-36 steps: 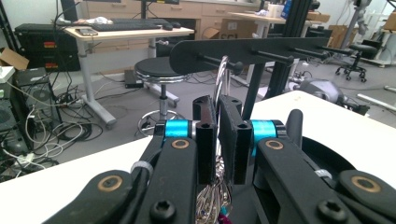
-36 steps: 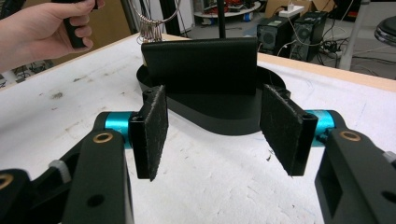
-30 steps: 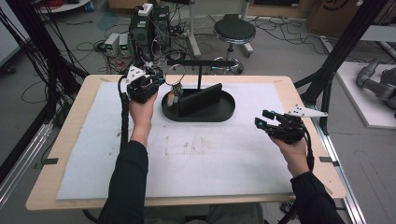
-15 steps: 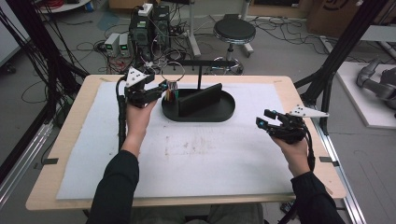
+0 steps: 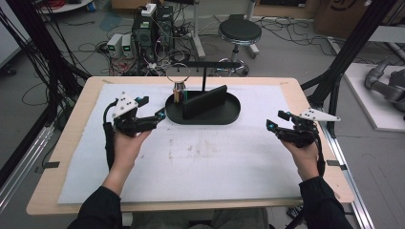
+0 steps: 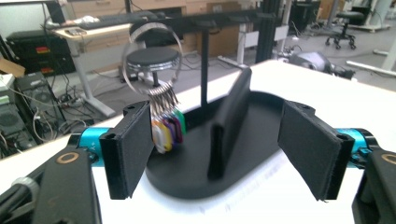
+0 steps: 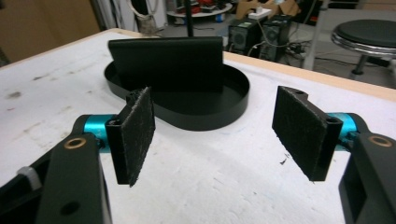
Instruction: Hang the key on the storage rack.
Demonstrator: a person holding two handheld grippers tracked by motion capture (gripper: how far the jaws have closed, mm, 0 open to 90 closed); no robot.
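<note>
left gripper (image 5: 153, 116) sits at the left side of the white mat (image 5: 200, 167), pointed at the black oval tray (image 5: 224, 114) and just short of its left end. its jaws have just been opening and now stand wide apart with nothing between them. the key ring (image 5: 178, 74) hangs on the black stand's crossbar (image 5: 210, 64) over the tray's left end, the coloured keys (image 6: 168, 128) dangling below the ring, clear of the pads. a black upright block (image 5: 205, 101) stands in the tray. over at the right edge of the mat, well away from the tray, right gripper (image 5: 275, 128) has jaws that have just been opening too, spread wide and empty above the mat.
</note>
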